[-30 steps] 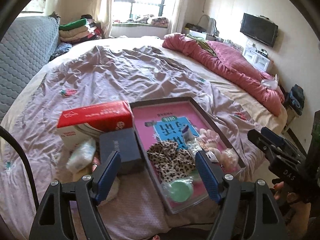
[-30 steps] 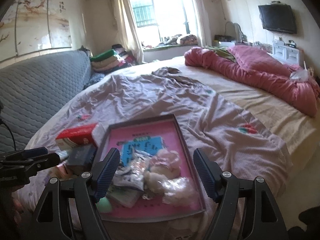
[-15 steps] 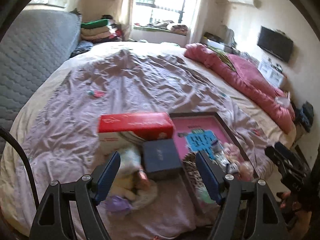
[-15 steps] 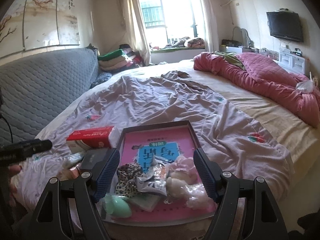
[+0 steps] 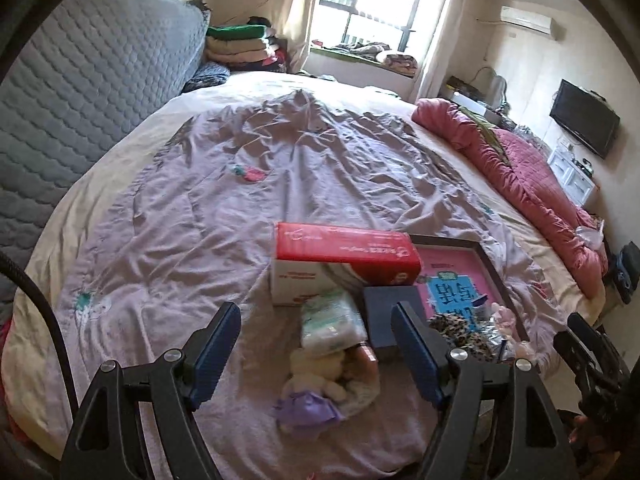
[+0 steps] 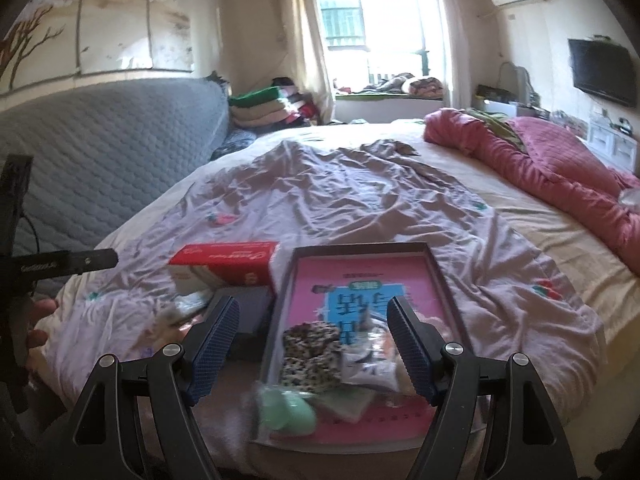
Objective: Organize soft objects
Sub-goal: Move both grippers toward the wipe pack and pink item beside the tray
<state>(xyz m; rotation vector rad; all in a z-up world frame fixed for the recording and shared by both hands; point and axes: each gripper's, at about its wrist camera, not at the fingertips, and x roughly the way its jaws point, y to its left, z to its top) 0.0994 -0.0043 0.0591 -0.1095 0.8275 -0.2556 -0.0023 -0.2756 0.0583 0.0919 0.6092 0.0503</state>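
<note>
- The left gripper [image 5: 316,354] has its 2 blue-padded jaws spread wide with nothing between them; it hangs above a loose heap on the wrinkled mauve bedspread [image 5: 224,208], which suits a hand that is lining up a pick and has not committed.
- Below that gap lies the heap: a cream plush toy [image 5: 320,372], a crumpled purple cloth [image 5: 306,408] at the near edge, and a white soft pack with green print [image 5: 332,320] leaning on the far side. They touch one another, so I judge these to be unsorted soft things.
- The red and white cardboard box [image 5: 344,258] stands just beyond the heap, and a dark blue square box [image 5: 390,316] sits to its right against the tray; being rigid, they probably do not belong with the soft items.
- The right gripper [image 6: 314,342] is likewise wide apart and holds nothing, poised over the near end of the dark-framed shallow tray with a pink printed sheet on its floor [image 6: 360,248].
- Inside the tray's near half sit a leopard-print fabric scrunchie [image 6: 310,350], a mint-green rounded piece [image 6: 282,406] in clear wrap, and crinkly clear packets [image 6: 368,360]; the far half is bare. That clustering suggests the tray is the collecting place.
- The tray lies to the right of the boxes, the heap to the left, near each other; my guess is that each hand works its own side.
- The plush should squash under the pads; the thin cloth may slip.
</note>
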